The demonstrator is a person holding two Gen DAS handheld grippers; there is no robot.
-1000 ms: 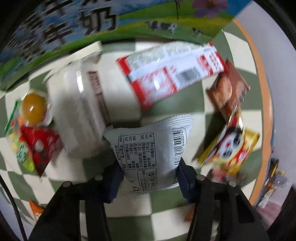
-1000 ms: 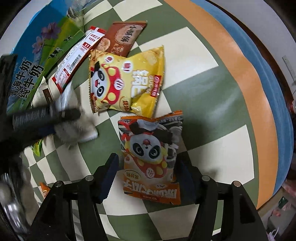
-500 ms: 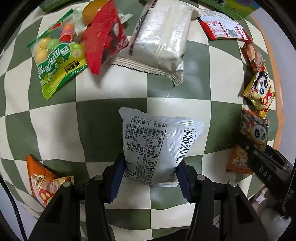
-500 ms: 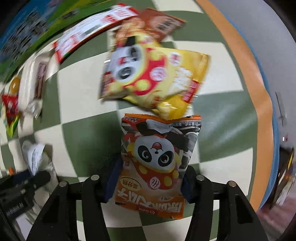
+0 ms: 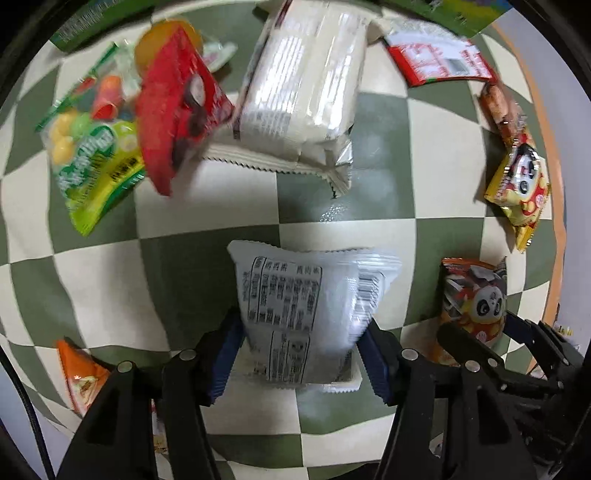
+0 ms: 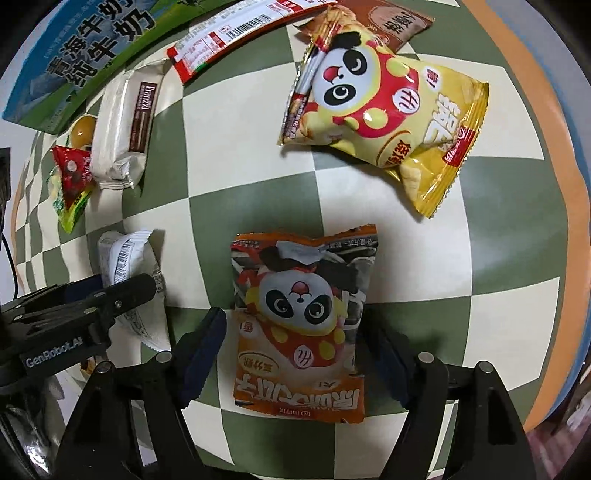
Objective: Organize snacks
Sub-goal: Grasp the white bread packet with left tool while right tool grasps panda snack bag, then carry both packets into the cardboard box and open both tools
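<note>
My left gripper (image 5: 299,354) is shut on a white snack packet (image 5: 306,314) with a barcode and printed label, held low over the checked cloth. The packet also shows in the right wrist view (image 6: 129,273), with the left gripper (image 6: 110,299) around it. My right gripper (image 6: 295,354) has its blue pads on both sides of an orange panda snack bag (image 6: 299,325); the bag also shows in the left wrist view (image 5: 472,299). The right gripper (image 5: 491,339) sits at the lower right there.
On the green-and-cream checked tablecloth (image 6: 388,221) lie a yellow panda chip bag (image 6: 384,107), a white wafer pack (image 5: 306,85), a red packet (image 5: 177,107), a green candy bag (image 5: 92,162), a red-white packet (image 6: 240,33) and a milk carton box (image 6: 85,55). An orange packet (image 5: 81,373) lies lower left.
Both grippers have drawn back from the far snack pile with their packets and now sit side by side low over the cloth. The white packet and the panda bag stay held.
</note>
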